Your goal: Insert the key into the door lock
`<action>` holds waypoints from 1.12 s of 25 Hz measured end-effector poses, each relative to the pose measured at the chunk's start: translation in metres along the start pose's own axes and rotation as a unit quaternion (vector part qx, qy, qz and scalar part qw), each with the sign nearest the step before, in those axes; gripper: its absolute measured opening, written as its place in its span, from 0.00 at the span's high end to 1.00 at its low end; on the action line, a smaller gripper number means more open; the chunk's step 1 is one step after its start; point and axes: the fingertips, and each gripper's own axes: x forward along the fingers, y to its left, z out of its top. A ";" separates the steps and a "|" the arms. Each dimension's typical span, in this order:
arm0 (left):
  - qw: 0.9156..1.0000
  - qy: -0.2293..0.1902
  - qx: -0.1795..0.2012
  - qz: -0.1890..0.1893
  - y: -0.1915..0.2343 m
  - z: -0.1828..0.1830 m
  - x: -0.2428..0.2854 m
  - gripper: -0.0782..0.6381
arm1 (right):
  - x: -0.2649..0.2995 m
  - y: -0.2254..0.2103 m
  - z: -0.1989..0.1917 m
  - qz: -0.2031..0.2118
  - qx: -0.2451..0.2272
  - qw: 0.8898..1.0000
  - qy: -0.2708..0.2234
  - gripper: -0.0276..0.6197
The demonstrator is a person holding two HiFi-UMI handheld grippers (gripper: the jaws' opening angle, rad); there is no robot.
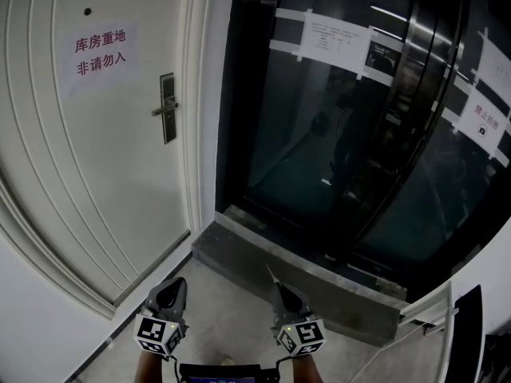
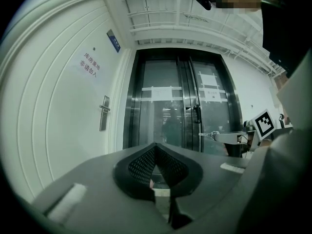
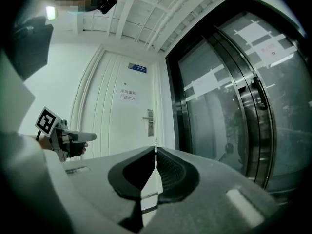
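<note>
Slim silver key (image 3: 156, 145) aimed at steel lock plate (image 1: 167, 108) on white door (image 1: 96, 182).
Right gripper (image 1: 273, 278) pinches it tip-first for insertion; left gripper (image 1: 176, 286) clenched empty.

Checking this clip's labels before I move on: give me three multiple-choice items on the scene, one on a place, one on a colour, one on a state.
1. Where on the white door is the lock plate?
A) left edge
B) centre
C) right edge, beside the glass doors

2. What colour is the lettering on the door's sign?
A) red
B) blue
C) green

3. What state is the right gripper in?
A) open, empty
B) shut on the key
C) shut on the door handle

Answers:
1. C, the head view shows the plate by the door's right edge.
2. A, the characters are red.
3. B, its fingers are together with the key's tip poking out between them.
</note>
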 end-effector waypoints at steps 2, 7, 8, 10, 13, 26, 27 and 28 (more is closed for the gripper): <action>1.000 -0.001 0.004 0.002 -0.001 -0.001 0.014 0.89 | 0.009 -0.013 -0.002 0.003 0.001 1.000 0.000 0.94; 1.000 0.003 0.010 0.009 0.002 0.000 0.041 0.89 | 0.032 -0.032 0.000 0.010 0.007 1.000 -0.004 0.94; 1.000 0.002 0.010 0.009 0.003 0.001 0.047 0.89 | 0.035 -0.035 0.000 0.011 0.008 1.000 -0.005 0.94; 1.000 0.002 0.009 0.007 0.001 0.004 0.057 0.89 | 0.042 -0.042 -0.002 0.011 0.010 1.000 -0.004 0.94; 1.000 0.008 0.005 -0.002 -0.002 0.006 0.071 0.89 | 0.053 -0.051 -0.004 0.009 0.016 1.000 -0.001 0.94; 1.000 0.008 0.011 -0.017 0.048 -0.002 0.155 0.89 | 0.132 -0.084 -0.008 -0.008 0.012 1.000 -0.002 0.94; 1.000 0.009 0.008 -0.018 0.054 -0.001 0.163 0.89 | 0.142 -0.086 -0.007 -0.008 0.013 1.000 0.000 0.94; 1.000 0.010 0.006 -0.019 0.059 0.000 0.170 0.89 | 0.151 -0.087 -0.007 -0.007 0.012 1.000 0.001 0.94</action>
